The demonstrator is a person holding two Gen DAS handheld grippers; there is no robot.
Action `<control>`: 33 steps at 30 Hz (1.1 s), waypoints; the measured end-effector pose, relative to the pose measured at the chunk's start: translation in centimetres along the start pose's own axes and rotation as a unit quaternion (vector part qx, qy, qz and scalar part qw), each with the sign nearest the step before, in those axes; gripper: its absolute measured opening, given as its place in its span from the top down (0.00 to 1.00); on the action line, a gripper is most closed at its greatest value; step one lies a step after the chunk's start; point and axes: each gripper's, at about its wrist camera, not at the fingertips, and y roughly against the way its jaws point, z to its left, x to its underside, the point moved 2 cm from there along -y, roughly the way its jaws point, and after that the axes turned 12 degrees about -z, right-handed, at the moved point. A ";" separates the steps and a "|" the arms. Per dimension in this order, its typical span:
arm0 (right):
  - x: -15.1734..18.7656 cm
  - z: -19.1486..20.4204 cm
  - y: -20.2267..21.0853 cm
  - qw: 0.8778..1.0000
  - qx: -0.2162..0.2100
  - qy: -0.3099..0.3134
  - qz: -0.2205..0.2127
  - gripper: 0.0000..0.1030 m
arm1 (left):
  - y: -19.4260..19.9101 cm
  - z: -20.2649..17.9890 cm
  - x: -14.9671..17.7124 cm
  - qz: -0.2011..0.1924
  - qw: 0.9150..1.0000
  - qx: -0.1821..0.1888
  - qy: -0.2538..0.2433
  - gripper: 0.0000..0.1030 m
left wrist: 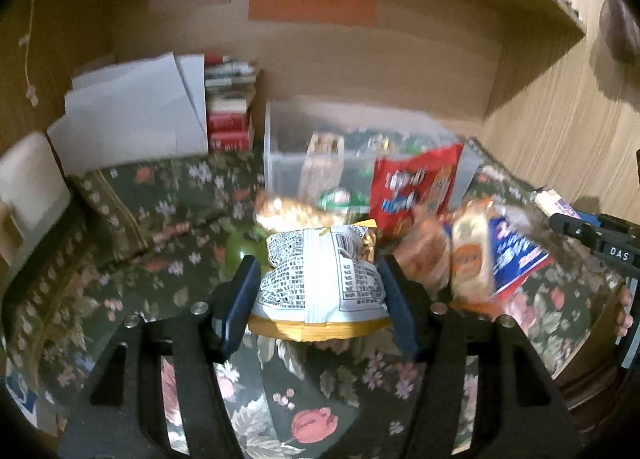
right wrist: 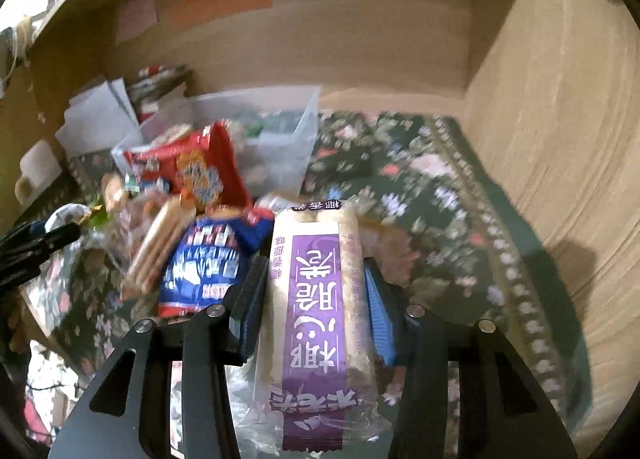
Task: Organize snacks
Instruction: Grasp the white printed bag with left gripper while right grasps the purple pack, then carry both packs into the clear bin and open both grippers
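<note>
our left gripper [left wrist: 318,287] clamps a white-and-yellow snack bag [left wrist: 320,279] above the floral cloth [left wrist: 160,219]; only the right wrist view shows our right gripper [right wrist: 316,299] pinching the purple-labelled wafer pack [right wrist: 316,299], near the clear bin [right wrist: 280,131].

Blurred and cut off
Clear bin [left wrist: 280,139] contents smear together — purple-label packet's [right wrist: 316,319] near end runs past the frame's bottom edge.

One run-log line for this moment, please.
left gripper: shut on white bag | right gripper: shut on purple pack | bin: beyond the loose snacks
</note>
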 end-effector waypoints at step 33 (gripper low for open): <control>-11.8 5.6 -10.4 0.997 -0.045 0.034 -0.043 0.59 | -11.0 -1.3 -12.9 -0.058 0.998 0.008 -0.020 0.41</control>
